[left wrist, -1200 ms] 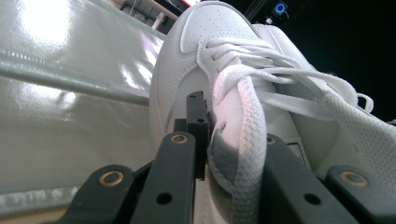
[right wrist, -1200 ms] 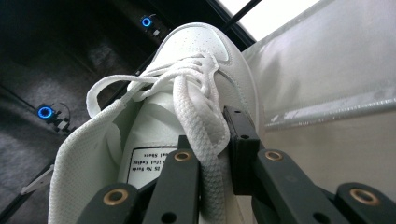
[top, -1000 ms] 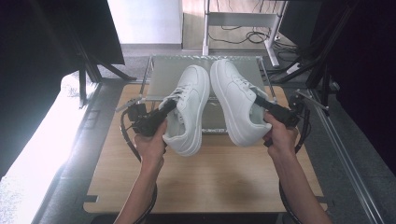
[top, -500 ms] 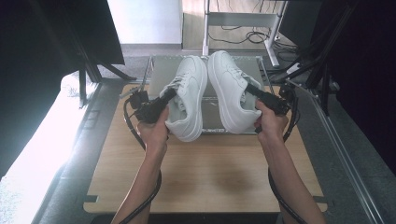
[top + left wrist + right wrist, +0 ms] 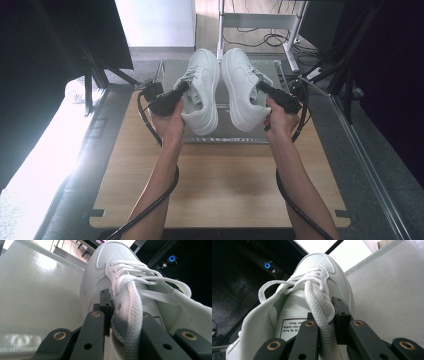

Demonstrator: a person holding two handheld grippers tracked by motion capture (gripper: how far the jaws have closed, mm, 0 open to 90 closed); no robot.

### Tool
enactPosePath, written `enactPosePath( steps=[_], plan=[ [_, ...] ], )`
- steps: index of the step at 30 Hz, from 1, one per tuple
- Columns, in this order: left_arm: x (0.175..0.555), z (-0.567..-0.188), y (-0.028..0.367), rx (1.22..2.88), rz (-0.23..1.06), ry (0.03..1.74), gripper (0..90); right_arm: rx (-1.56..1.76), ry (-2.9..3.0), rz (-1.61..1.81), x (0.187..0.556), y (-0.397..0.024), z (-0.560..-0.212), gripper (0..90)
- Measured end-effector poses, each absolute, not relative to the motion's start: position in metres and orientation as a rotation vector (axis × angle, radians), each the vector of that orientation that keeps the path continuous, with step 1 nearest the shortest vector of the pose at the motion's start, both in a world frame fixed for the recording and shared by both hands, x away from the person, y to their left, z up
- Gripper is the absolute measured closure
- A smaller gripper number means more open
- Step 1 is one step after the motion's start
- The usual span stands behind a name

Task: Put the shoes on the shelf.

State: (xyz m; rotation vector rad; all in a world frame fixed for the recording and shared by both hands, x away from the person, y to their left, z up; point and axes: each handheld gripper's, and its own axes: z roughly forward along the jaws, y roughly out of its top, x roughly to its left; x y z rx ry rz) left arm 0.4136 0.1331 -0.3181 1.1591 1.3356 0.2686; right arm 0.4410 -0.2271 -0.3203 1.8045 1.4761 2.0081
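Note:
Two white lace-up sneakers hang side by side, toes pointing away, over a grey tray [image 5: 222, 138] at the far end of the table. My left gripper [image 5: 181, 91] is shut on the lace-side edge of the left sneaker [image 5: 204, 95]. In the left gripper view the gripper [image 5: 120, 315] pinches that upper edge and a lace of the left sneaker [image 5: 110, 257]. My right gripper [image 5: 263, 89] is shut on the right sneaker [image 5: 240, 92] the same way. The right gripper view has the gripper [image 5: 325, 315] clamping the edge and lace of the right sneaker [image 5: 317, 262], beside its tongue label.
The wooden table [image 5: 220, 190] lies bare between the tray and the person's forearms. Dark stands and frame bars [image 5: 345, 75] flank the table on both sides. A white desk frame with cables [image 5: 260, 22] stands behind the tray. Gripper cables trail along both arms.
Both hands have carried the sneakers away from the person and a little upward, from the tray's near edge to above its middle. The grips are unchanged.

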Motion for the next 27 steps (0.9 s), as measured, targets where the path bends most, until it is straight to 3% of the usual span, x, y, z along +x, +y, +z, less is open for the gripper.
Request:
enactPosePath(
  steps=[12, 27],
  plan=[
    [0.459, -0.307, 0.127, 1.191, 0.292, 1.392, 84.0, 1.853, 1.421, 1.978, 0.466, -0.221, -0.317, 83.7],
    [0.482, -0.306, 0.12, 1.233, 0.336, 1.443, 83.8, 1.882, 1.389, 1.925, 0.486, -0.212, -0.315, 83.4]
  ],
)
